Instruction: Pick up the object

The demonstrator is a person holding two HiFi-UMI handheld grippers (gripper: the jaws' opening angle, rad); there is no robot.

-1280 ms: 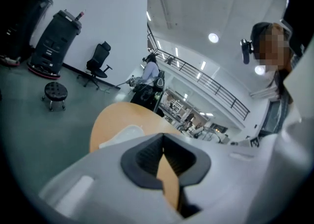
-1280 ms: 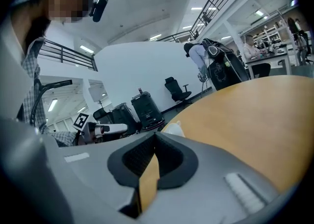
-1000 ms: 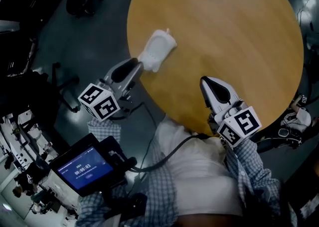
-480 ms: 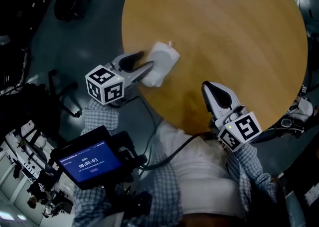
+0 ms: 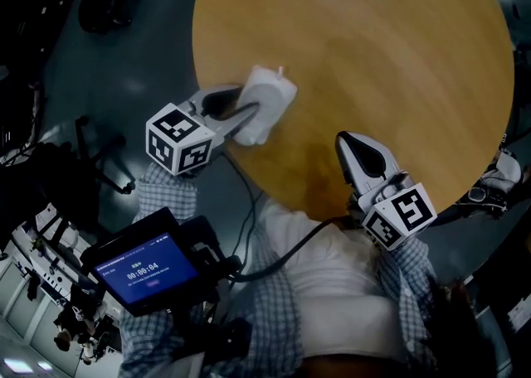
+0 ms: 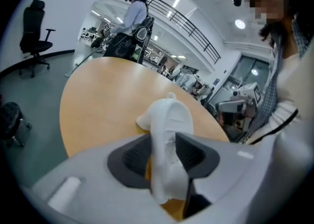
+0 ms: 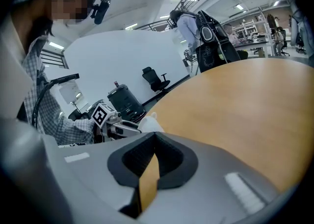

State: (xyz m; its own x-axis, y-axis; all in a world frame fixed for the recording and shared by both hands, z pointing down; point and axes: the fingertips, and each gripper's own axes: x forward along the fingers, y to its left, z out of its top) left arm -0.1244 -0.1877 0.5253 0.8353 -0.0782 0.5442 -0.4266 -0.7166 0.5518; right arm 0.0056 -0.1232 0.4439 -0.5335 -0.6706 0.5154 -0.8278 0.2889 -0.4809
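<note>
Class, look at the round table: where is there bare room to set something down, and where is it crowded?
Free: the middle and far half of the table, bordered only by its rim, and the near strip between the object and the right gripper. Crowded: the left edge, where the left gripper is closing its jaws on the object.

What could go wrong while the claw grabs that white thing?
1. The left claw is closing with the white object between its jaws, but only its near end is caught, so it could tilt or slip out.
2. It sits by the table edge, so it might fall to the floor.
</note>
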